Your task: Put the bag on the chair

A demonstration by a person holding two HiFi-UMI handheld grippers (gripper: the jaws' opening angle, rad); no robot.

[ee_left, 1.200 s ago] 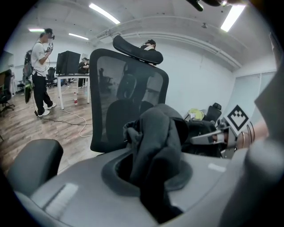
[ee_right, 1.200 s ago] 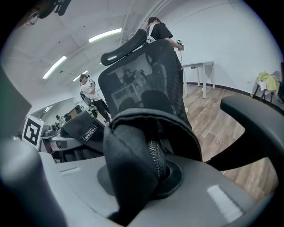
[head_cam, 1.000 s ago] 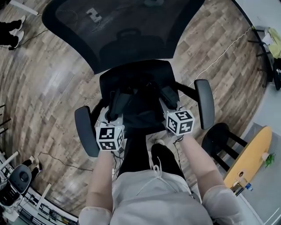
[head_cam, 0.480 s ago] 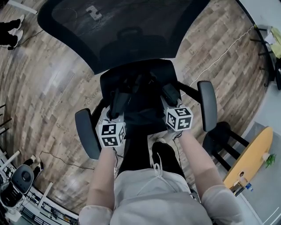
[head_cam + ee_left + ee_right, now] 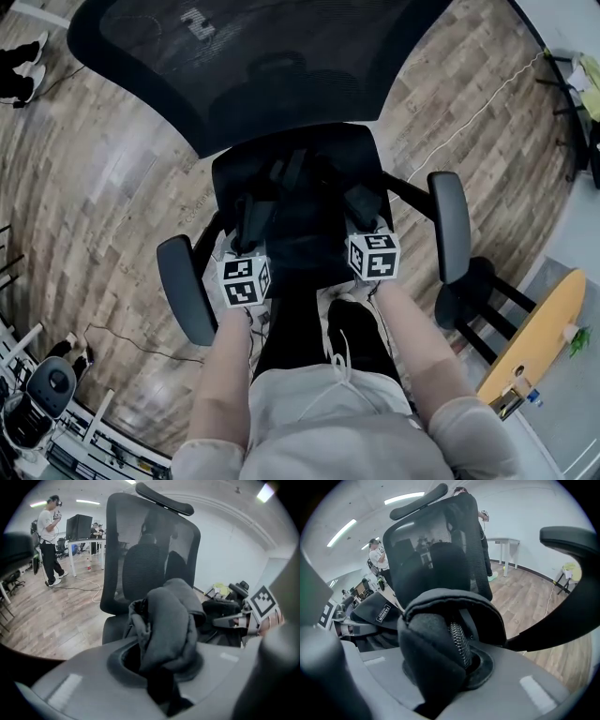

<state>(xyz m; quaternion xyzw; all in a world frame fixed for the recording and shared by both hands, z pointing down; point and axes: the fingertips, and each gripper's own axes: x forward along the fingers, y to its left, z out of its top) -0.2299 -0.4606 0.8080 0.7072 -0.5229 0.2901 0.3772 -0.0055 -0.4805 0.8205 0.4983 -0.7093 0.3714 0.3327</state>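
The black fabric bag [image 5: 302, 225] hangs between my two grippers, just above the front of the black office chair's seat [image 5: 291, 155]. My left gripper [image 5: 251, 220] is shut on a bunched fold of the bag [image 5: 168, 620], which fills its jaws. My right gripper [image 5: 362, 202] is shut on the bag's zippered edge [image 5: 440, 639]. The mesh backrest [image 5: 253, 66] rises behind the seat, as the backrest [image 5: 150, 550] also does in the left gripper view. Whether the bag's underside touches the seat is hidden.
Armrests stand either side, the left armrest [image 5: 186, 291] and the right armrest [image 5: 448, 225]. A black stool [image 5: 473, 281] and a round wooden table [image 5: 539, 323] are at the right. My legs and a shoe [image 5: 347, 328] are below. People stand by a desk [image 5: 49, 531].
Both grippers have moved slightly forward and a little closer together with the bag. The grip of each has not visibly changed.
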